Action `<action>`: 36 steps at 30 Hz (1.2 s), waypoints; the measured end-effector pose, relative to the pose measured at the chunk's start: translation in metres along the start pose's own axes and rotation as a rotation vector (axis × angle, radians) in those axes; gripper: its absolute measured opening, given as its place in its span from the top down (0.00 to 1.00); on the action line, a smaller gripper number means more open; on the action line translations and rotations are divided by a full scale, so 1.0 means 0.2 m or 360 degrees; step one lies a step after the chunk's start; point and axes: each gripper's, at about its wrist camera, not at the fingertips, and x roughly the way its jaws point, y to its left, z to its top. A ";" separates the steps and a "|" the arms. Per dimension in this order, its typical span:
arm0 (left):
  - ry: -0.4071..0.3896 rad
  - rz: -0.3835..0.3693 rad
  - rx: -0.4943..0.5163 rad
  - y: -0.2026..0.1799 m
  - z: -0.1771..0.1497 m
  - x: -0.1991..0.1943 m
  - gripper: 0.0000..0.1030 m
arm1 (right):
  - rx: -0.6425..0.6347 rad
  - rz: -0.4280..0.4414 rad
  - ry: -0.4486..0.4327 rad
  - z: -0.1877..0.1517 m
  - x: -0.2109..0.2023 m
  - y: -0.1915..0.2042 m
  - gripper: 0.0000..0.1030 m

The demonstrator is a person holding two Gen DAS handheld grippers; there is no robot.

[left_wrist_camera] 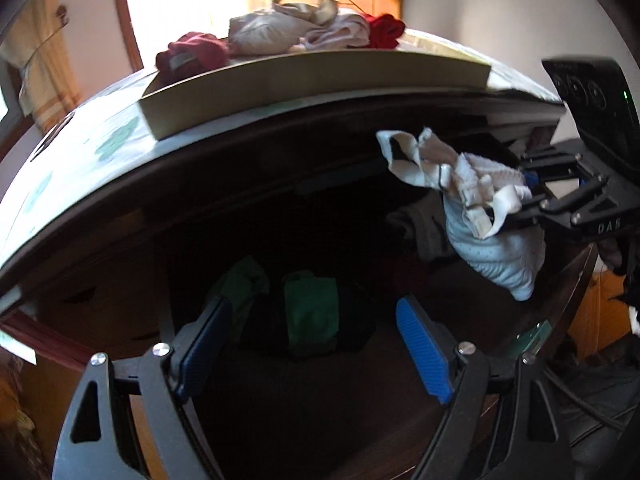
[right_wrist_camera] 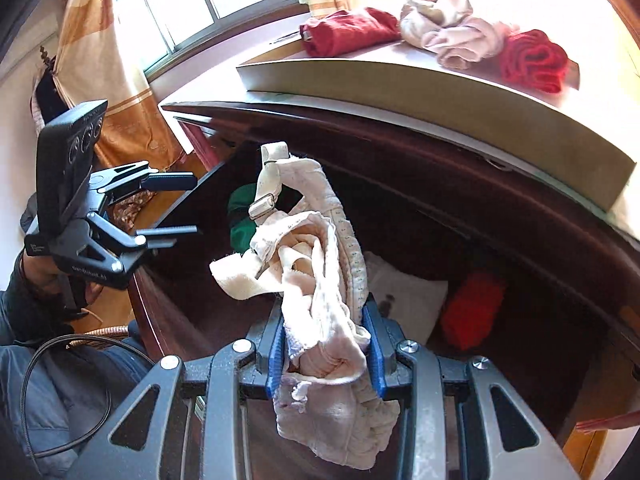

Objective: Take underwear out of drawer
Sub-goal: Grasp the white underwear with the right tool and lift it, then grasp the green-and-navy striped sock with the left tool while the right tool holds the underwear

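Right gripper (right_wrist_camera: 326,344) clamps a pale bra (right_wrist_camera: 320,280) above the drawer (right_wrist_camera: 180,216); left gripper (left_wrist_camera: 308,344), jaws wide and empty, hovers nearest the green underwear (left_wrist_camera: 310,312) directly below

Your left gripper (left_wrist_camera: 308,344) hangs wide apart over the dark open drawer (left_wrist_camera: 280,240), nothing between its blue pads (left_wrist_camera: 422,350). Below it lies a green garment (left_wrist_camera: 312,312). To the right, your right gripper (left_wrist_camera: 516,200) is clamped on a pale bra (left_wrist_camera: 480,216), which dangles clear above the drawer. On the worktop (left_wrist_camera: 80,152) above sits a flat box (left_wrist_camera: 320,84) with a heap of red and pale pink underwear (left_wrist_camera: 296,32) on top.
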 end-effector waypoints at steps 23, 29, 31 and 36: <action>0.0529 -0.0120 0.1070 -0.17 0.00 0.34 0.17 | 0.0101 0.0053 -0.0035 0.00 0.05 -0.12 0.65; 0.0566 -0.0086 0.1180 -0.18 -0.05 0.39 0.18 | 0.0126 0.0074 -0.0054 -0.01 0.05 -0.13 0.65; 0.0576 -0.0082 0.1196 -0.18 -0.07 0.41 0.18 | 0.0131 0.0076 -0.0060 -0.01 0.05 -0.14 0.65; 0.0568 -0.0089 0.1169 -0.15 -0.08 0.41 0.25 | 0.0137 0.0083 -0.0060 -0.02 0.05 -0.14 0.65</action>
